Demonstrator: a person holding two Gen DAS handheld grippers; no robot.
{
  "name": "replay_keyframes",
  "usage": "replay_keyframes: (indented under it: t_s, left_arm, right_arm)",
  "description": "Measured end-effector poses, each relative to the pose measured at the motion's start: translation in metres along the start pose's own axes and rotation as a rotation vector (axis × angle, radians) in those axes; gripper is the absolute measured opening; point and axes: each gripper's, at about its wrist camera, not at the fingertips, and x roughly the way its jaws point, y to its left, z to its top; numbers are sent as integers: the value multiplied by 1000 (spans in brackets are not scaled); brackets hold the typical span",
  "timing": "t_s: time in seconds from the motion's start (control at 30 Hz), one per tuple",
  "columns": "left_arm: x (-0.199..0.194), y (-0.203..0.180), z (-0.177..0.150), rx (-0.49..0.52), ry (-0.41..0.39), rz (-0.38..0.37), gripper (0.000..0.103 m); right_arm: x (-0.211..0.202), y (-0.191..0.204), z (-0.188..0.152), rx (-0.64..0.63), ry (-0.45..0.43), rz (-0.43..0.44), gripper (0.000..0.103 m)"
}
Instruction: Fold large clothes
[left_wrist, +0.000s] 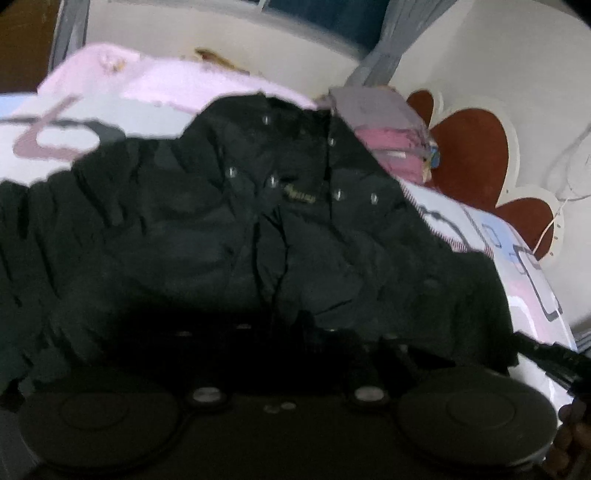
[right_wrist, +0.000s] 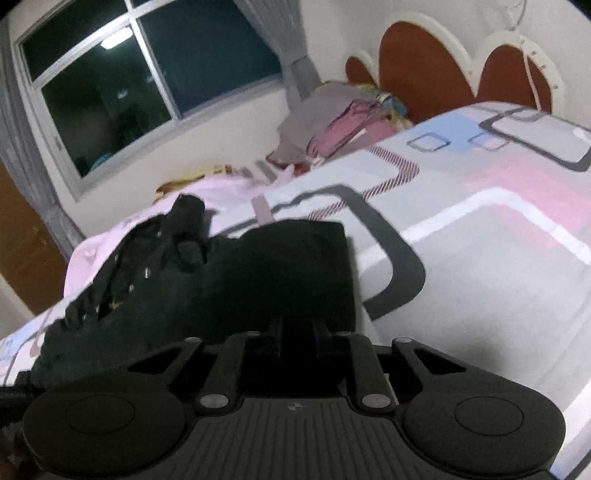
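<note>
Left claw (left_wrist: 291, 332) sits low in the left wrist view, its dark fingers lost against the black cloth, so whether it pinches the fabric I cannot tell from that blur; its jaws are drawn nearly together; ahead of it a large black padded jacket with small silver snap buttons (left_wrist: 258, 221) lies spread and crumpled across a bed covered in a white sheet printed with grey, pink and pale-blue rounded squares (left_wrist: 524, 266); a pale pink blanket (left_wrist: 155, 77) lies beyond the jacket's far edge, and a pile of grey and pink folded clothes (left_wrist: 388, 129) rests at the head of the bed beside a cream headboard with rust-red scalloped panels (left_wrist: 469, 155). Seen from the right wrist view, the right claw (right_wrist: 297, 332) has its two black fingers close together with the edge of the black jacket (right_wrist: 258, 273) between them, gripping the cloth; the jacket lies bunched to the left on the printed sheet (right_wrist: 480, 258), its snap-button side turned up and resting partly on the pink blanket (right_wrist: 221, 188); the clothes pile (right_wrist: 332, 125) sits by the headboard (right_wrist: 424, 62), and a dark window with a grey frame (right_wrist: 147, 74) with grey curtains (right_wrist: 295, 48) fills the far wall.
</note>
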Motion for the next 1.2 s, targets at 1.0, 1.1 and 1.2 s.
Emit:
replay_keyframes:
  t_s: [1.0, 1.1, 1.2]
  left_arm:
    - [44, -50, 0, 316, -10, 254, 52]
    - [45, -49, 6, 309, 10, 252, 52]
    - [48, -49, 8, 300, 21, 253, 52]
  right_arm:
    - [98, 29, -2, -275, 97, 114, 0]
    - [94, 0, 11, -243, 84, 71, 0]
    - [94, -12, 20, -258, 101, 44, 0]
